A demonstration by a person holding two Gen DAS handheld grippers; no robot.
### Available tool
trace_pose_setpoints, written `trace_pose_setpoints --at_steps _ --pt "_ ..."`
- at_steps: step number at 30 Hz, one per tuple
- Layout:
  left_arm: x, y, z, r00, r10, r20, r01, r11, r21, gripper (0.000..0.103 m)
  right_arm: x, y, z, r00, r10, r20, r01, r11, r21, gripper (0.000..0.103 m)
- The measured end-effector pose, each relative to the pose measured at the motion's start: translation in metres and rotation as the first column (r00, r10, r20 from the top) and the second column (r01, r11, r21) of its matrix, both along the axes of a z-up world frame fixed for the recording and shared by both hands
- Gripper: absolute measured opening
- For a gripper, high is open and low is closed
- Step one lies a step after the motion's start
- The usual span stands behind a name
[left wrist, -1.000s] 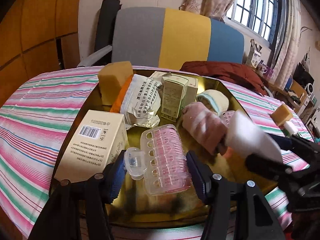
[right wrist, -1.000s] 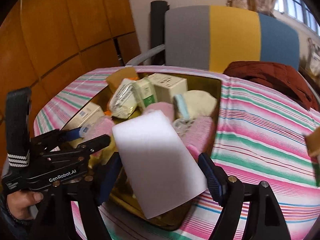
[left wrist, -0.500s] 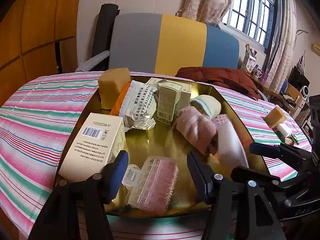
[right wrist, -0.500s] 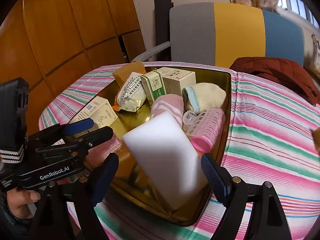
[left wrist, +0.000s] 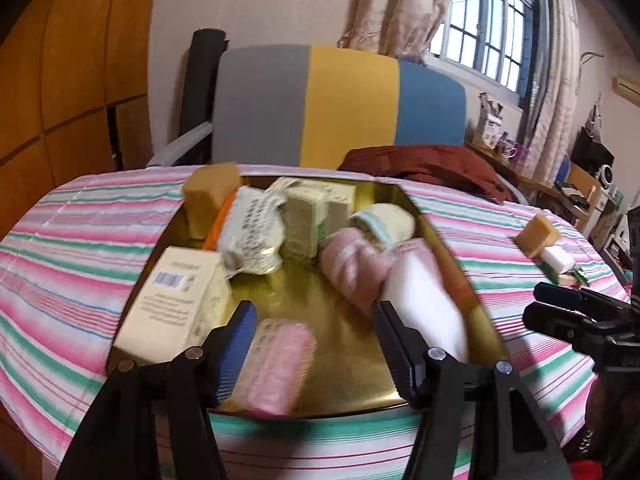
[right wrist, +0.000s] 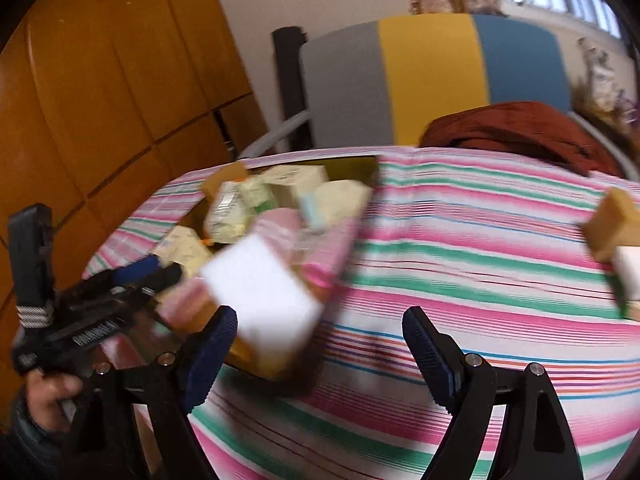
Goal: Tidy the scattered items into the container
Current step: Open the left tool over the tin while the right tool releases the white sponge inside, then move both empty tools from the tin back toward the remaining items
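Observation:
A gold tray [left wrist: 352, 384] on the striped table holds boxes, a foil packet, rolled socks, a pink hair roller [left wrist: 276, 364] and a white sponge [left wrist: 424, 300]. My left gripper [left wrist: 316, 344] is open at the tray's near edge. The roller lies in the tray close to its left finger, not gripped. My right gripper [right wrist: 320, 344] hangs over the tablecloth to the right of the tray [right wrist: 360, 164]. Its jaws are opening, with nothing between them. The white sponge [right wrist: 260, 296] rests on the tray's near corner, ahead of its left finger. The picture is blurred.
A brown sponge [left wrist: 536, 236] and a white block [left wrist: 558, 260] lie on the cloth at the far right, also seen as the sponge [right wrist: 612, 224] and block [right wrist: 628, 276]. A striped chair [left wrist: 340, 108] and a dark red garment [left wrist: 432, 168] stand behind the table.
The white sponge has left my right gripper and now lies in the tray; that gripper has swung right over the cloth. My left gripper has drawn back from the pink roller.

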State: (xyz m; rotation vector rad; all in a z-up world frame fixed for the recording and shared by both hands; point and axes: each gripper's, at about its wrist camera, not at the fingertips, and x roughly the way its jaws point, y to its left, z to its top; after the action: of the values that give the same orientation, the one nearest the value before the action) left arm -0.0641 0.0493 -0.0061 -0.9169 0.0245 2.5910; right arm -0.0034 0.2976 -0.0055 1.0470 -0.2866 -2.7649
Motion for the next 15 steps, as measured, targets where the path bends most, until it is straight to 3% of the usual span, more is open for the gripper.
trace_pose_setpoints --at_steps 3,6,12,15 --pt "0.007 0.018 0.005 0.999 -0.054 -0.003 0.054 0.998 0.016 0.062 0.017 0.058 0.004 0.996 -0.090 0.021 0.090 0.996 0.000 0.097" --pt "0.014 0.041 0.008 0.993 -0.120 0.000 0.120 0.993 0.024 0.062 0.034 0.120 0.007 0.977 -0.205 0.059 0.207 0.978 -0.029 0.098" --pt "0.030 0.092 0.012 0.967 -0.253 0.017 0.253 0.968 0.012 0.062 0.072 0.234 0.016 0.897 -0.421 0.134 0.432 0.900 -0.056 0.103" --pt "0.038 0.120 0.012 0.947 -0.321 0.031 0.321 0.947 0.000 0.064 0.080 0.282 0.020 0.837 -0.514 0.189 0.531 0.845 -0.056 0.103"
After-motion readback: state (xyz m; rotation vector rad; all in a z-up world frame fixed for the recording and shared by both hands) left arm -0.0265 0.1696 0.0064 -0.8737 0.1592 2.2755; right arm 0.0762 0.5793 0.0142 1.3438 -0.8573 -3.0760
